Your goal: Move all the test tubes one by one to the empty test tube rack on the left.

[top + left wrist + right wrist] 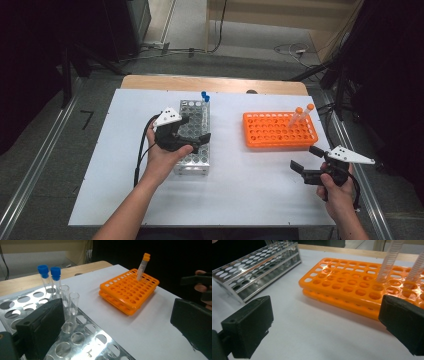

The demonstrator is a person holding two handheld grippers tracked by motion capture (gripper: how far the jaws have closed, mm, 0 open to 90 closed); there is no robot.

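Left gripper [196,129] jaws released, nothing between them, over metal rack [196,150]; two uncapped glass tubes [69,305] just beside one jaw. Right gripper [306,158] released, empty.

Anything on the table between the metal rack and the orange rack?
Nothing: the stretch between the metal rack and the orange rack is bare white tabletop, as the high view shows; the left gripper view agrees.
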